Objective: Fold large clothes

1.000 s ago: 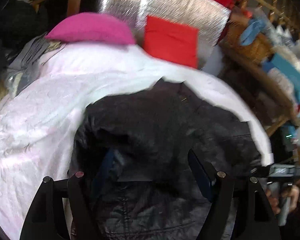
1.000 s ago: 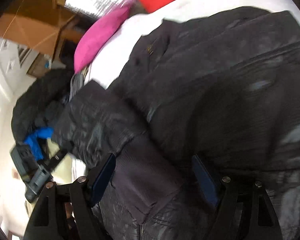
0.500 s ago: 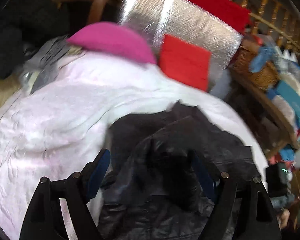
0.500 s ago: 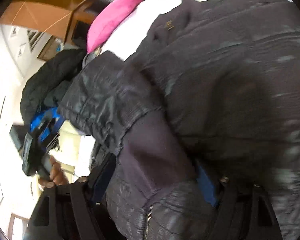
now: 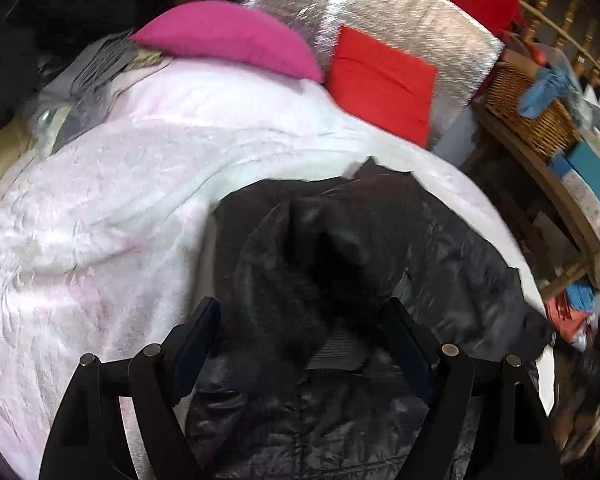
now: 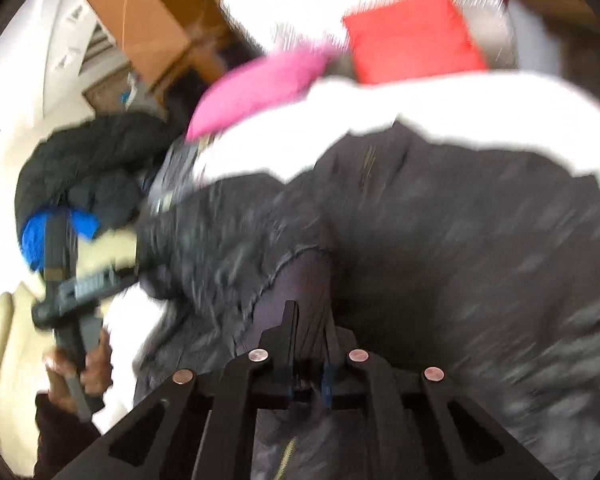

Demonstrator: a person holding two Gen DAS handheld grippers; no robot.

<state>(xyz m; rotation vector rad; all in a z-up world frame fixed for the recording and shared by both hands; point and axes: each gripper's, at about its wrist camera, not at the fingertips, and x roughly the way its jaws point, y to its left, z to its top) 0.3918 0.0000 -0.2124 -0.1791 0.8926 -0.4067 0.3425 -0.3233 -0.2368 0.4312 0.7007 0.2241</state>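
A black jacket (image 5: pixel 440 256) lies on a white-pink blanket (image 5: pixel 100 220) covering a bed. In the left wrist view my left gripper (image 5: pixel 300 334) stands open just above a bunched hump of the jacket, and its pads do not press on the cloth. In the right wrist view my right gripper (image 6: pixel 310 320) has its jaws closing tight, shut on the ribbed cuff (image 6: pixel 300 276) of the jacket's sleeve (image 6: pixel 228 240), which is lifted off the body of the jacket (image 6: pixel 480 240). The left gripper (image 6: pixel 72 292) shows at the left, held by a hand (image 6: pixel 88 364).
A pink pillow (image 5: pixel 228 36) and a red cushion (image 5: pixel 380 84) lean at the head of the bed against a silver panel (image 5: pixel 412 12). On the right, a wooden shelf holds a wicker basket (image 5: pixel 528 108). A dark heap of clothes (image 6: pixel 84 164) lies beside the bed.
The right gripper's jaws came together on the sleeve cuff and lifted it. The left gripper stayed open and came down closer to the bunched jacket.
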